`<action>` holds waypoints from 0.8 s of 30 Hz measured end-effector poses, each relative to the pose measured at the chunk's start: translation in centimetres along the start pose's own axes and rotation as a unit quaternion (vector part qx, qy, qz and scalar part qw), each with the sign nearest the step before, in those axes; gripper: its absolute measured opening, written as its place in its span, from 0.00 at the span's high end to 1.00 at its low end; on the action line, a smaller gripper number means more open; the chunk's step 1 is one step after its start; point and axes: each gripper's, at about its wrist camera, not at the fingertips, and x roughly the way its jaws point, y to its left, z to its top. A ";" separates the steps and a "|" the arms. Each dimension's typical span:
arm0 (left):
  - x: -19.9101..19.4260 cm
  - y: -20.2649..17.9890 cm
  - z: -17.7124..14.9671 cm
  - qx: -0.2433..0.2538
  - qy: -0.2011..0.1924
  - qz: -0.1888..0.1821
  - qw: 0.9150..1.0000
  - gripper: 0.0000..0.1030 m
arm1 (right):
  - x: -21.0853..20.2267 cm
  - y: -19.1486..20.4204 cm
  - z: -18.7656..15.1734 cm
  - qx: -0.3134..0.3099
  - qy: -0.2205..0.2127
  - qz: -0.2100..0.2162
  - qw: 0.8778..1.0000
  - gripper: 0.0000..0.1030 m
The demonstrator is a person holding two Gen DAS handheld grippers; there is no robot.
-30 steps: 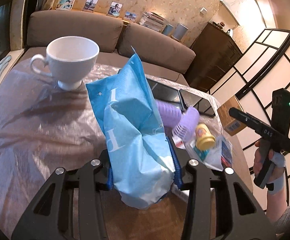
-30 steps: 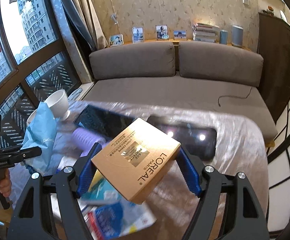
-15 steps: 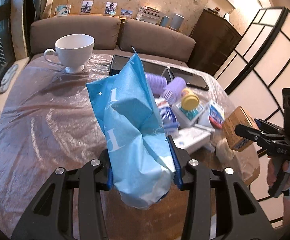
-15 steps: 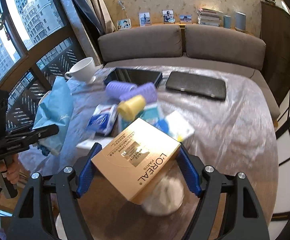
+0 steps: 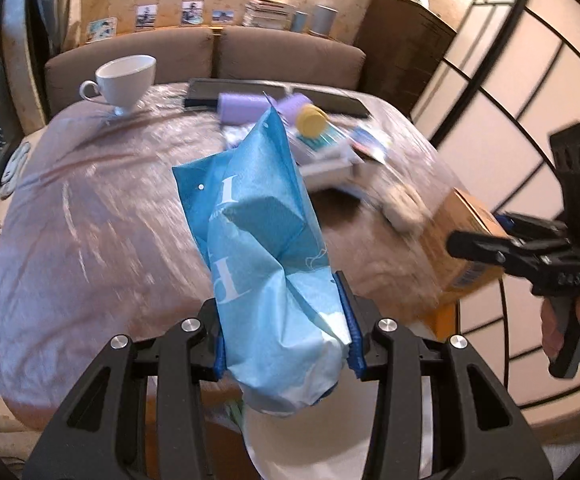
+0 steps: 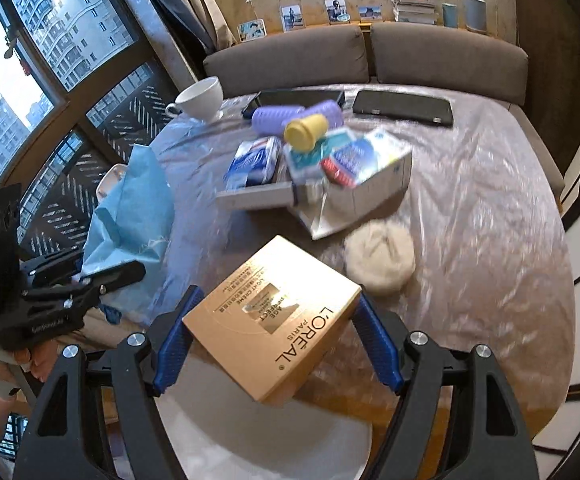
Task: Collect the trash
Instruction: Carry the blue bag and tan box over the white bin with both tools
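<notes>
My left gripper [image 5: 284, 328] is shut on a crumpled blue paper bag [image 5: 266, 248], held upright over the near edge of the round table [image 5: 90, 220]. In the right wrist view that bag [image 6: 130, 216] hangs at the left with the left gripper [image 6: 90, 280] below it. My right gripper [image 6: 276, 336] is shut on a gold cosmetics box [image 6: 274, 316], seen from the left wrist as a tan box [image 5: 461, 248] at the table's right edge. A white round container [image 6: 258, 440] lies under both grippers, its rim also below the bag [image 5: 309, 440].
On the plastic-covered table sit a white cup [image 6: 202, 98], purple rollers [image 6: 278, 114], a yellow-capped jar [image 6: 305, 132], several small packages and boxes [image 6: 349, 168], a white crumpled wad [image 6: 379, 260] and two dark flat devices [image 6: 403, 108]. A sofa [image 6: 369, 56] stands behind.
Both grippers have pulled back from the middle of the table toward its near edge with the bag and the box still gripped. The white container has come into view beneath them.
</notes>
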 end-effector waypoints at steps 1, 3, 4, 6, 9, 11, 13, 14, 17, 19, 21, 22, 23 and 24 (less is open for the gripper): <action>-0.3 -0.5 -0.7 0.006 0.003 -0.006 1.000 0.56 | -0.2 0.1 -0.7 0.000 0.003 0.002 1.000 0.28; -0.8 -1.2 -1.9 0.016 0.010 -0.013 1.000 0.56 | -0.4 0.5 -1.7 0.001 0.009 0.008 1.000 0.28; -0.9 -1.5 -2.4 0.020 0.012 -0.016 1.000 0.56 | -0.5 0.7 -2.3 0.002 0.014 0.013 1.000 0.28; -1.2 -2.1 -3.4 0.028 0.020 -0.022 0.999 0.56 | -0.4 0.9 -3.3 -0.002 0.023 0.020 1.000 0.28; -1.5 -3.0 -4.9 0.042 0.036 -0.033 0.998 0.56 | -0.3 1.4 -4.6 -0.009 0.035 0.025 0.999 0.28; -1.7 -3.5 -5.8 0.048 0.042 -0.039 0.997 0.56 | -0.2 1.6 -5.5 -0.014 0.043 0.027 0.999 0.28; -1.9 -4.1 -6.6 0.058 0.049 -0.047 0.996 0.56 | -0.2 1.8 -6.3 -0.021 0.050 0.026 0.998 0.28; -1.9 -4.4 -7.0 0.063 0.055 -0.051 0.995 0.56 | -0.1 2.0 -6.7 -0.024 0.054 0.027 0.998 0.28; -1.7 -5.3 -8.3 0.074 0.072 -0.064 0.993 0.56 | 0.1 2.4 -8.0 -0.031 0.066 0.029 0.997 0.28; -1.3 -5.8 -9.2 0.083 0.086 -0.067 0.991 0.56 | 0.2 2.6 -8.6 -0.035 0.072 0.029 0.996 0.28; -0.9 -5.9 -9.8 0.085 0.097 -0.069 0.989 0.56 | 0.5 2.9 -9.4 -0.042 0.079 0.025 0.996 0.28; -0.3 -5.9 -10.2 0.085 0.105 -0.069 0.988 0.56 | 0.7 2.9 -9.7 -0.045 0.082 0.021 0.995 0.28; -0.1 -5.8 -10.4 0.084 0.109 -0.066 0.988 0.56 | 1.0 2.9 -10.0 -0.047 0.085 0.018 0.995 0.28; 0.4 -5.7 -10.6 0.082 0.114 -0.064 0.988 0.56 | 1.2 2.9 -10.3 -0.047 0.088 0.017 0.995 0.28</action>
